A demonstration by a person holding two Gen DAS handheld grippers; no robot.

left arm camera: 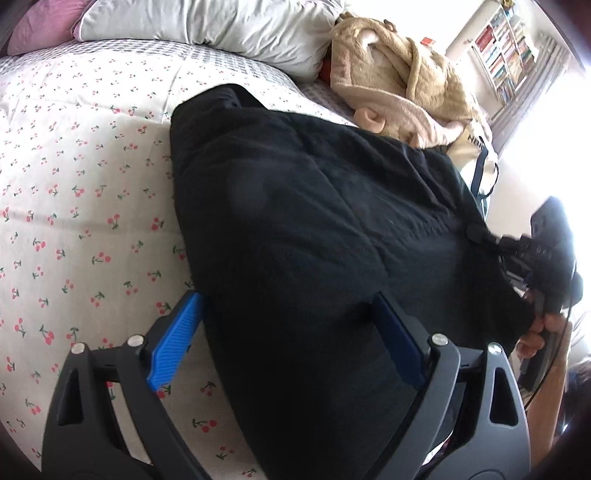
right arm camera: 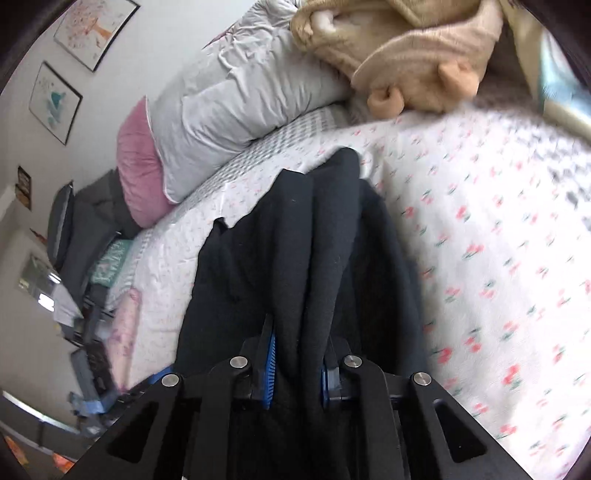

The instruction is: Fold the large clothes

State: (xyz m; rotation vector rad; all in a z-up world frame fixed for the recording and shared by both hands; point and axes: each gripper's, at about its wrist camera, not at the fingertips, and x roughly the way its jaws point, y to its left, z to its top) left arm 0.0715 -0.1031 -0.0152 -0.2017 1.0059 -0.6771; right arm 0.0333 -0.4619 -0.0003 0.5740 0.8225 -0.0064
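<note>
A large black garment (left arm camera: 314, 229) lies on the cherry-print bedspread (left arm camera: 74, 184). My left gripper (left arm camera: 288, 314) is open, its blue fingers (left arm camera: 177, 339) spread wide over the garment's near edge, the cloth between them but not pinched. My right gripper (right arm camera: 295, 354) is shut on a bunched fold of the black garment (right arm camera: 314, 240), which hangs in pleats from its blue pads (right arm camera: 269, 365). In the left wrist view the right gripper (left arm camera: 480, 236) shows at the garment's right edge, held by a hand.
A grey pillow (left arm camera: 207, 29) and a pink pillow (right arm camera: 142, 173) lie at the head of the bed. A beige fleece robe (left arm camera: 399, 81) is heaped beside them. A bookshelf (left arm camera: 506, 48) stands by a bright window. Clutter lies beside the bed (right arm camera: 92, 362).
</note>
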